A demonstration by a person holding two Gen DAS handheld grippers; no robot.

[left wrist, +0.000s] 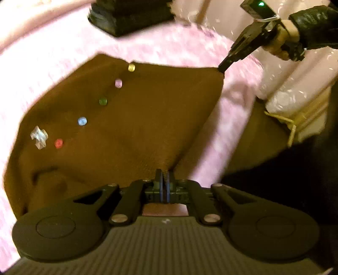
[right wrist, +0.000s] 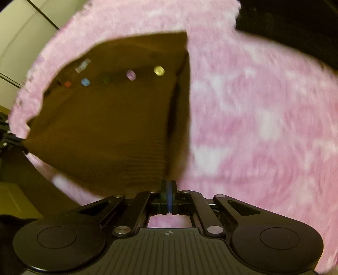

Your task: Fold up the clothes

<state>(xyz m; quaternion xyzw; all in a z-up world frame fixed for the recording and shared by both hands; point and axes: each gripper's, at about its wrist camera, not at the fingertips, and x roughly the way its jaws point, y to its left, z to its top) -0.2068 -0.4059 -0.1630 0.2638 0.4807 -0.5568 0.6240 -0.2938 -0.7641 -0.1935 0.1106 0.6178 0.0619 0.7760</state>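
The garment edge vanishes between the pinched left tongs, so the held part is hidden. The pink blanket is smeared by motion blur. A white tag is too blurred to read. A dark object is cut off by the top edge.

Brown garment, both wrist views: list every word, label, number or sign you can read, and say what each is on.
No readable text in either view.
White tag on the brown garment: too blurred to read.
Five coloured buttons: no lettering can be made out.
Small mark on the right gripper body: a crosshair symbol, not text.
Small mark on the left gripper body: too blurred to read.
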